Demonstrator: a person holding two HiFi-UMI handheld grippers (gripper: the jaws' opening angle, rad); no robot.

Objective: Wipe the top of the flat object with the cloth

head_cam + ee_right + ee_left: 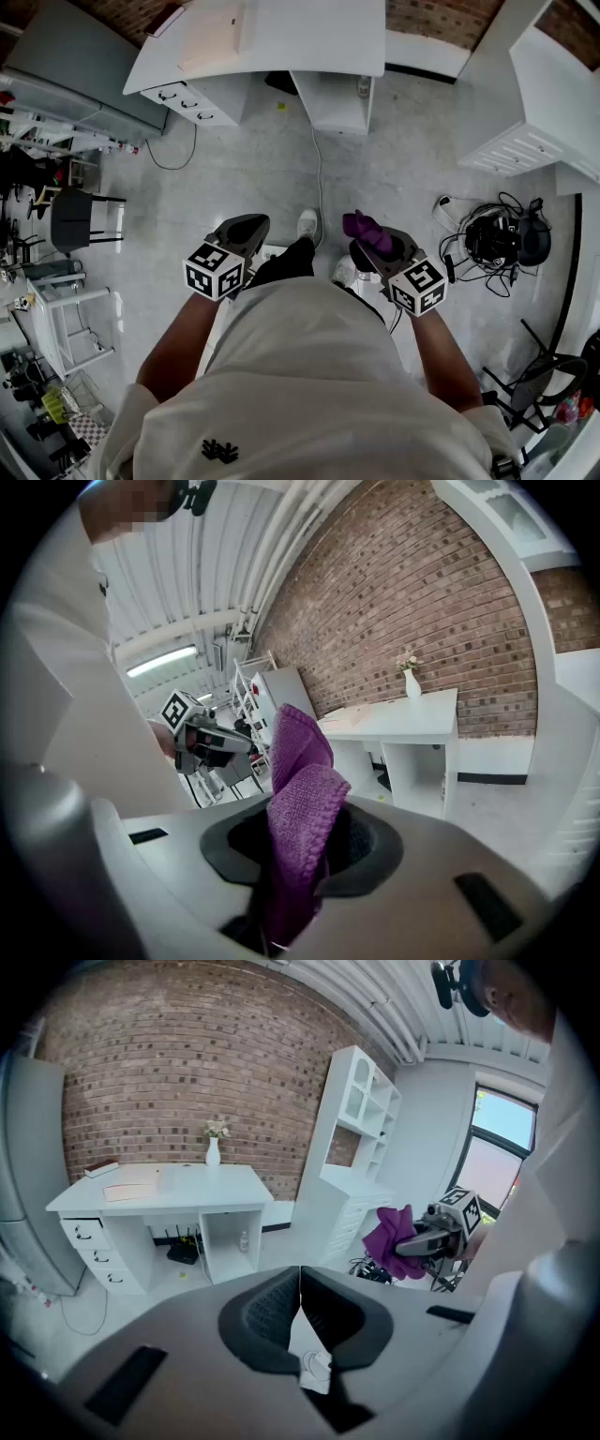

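Floor (244, 169): pale, glossy. White desk (309, 33) stands on it well ahead of both sets of fingertips, against the brick wall (187, 1063).

On the desk:
- flat pink board (211, 42), ahead and slightly left of the left fingers (246, 228)
- vase (213, 1152) at the back edge
- book (101, 1168) on the far-left corner

On the floor:
- cable (319, 159) runs from the desk back toward the gap between the two pairs of fingers
- shoe (307, 223) between the left fingers and the right fingers (405, 246)
- cable heap (497, 234) near, to the right of the right fingers
- chair (75, 220) well left of the left fingers
- cabinet (534, 141) ahead-right of the right fingers
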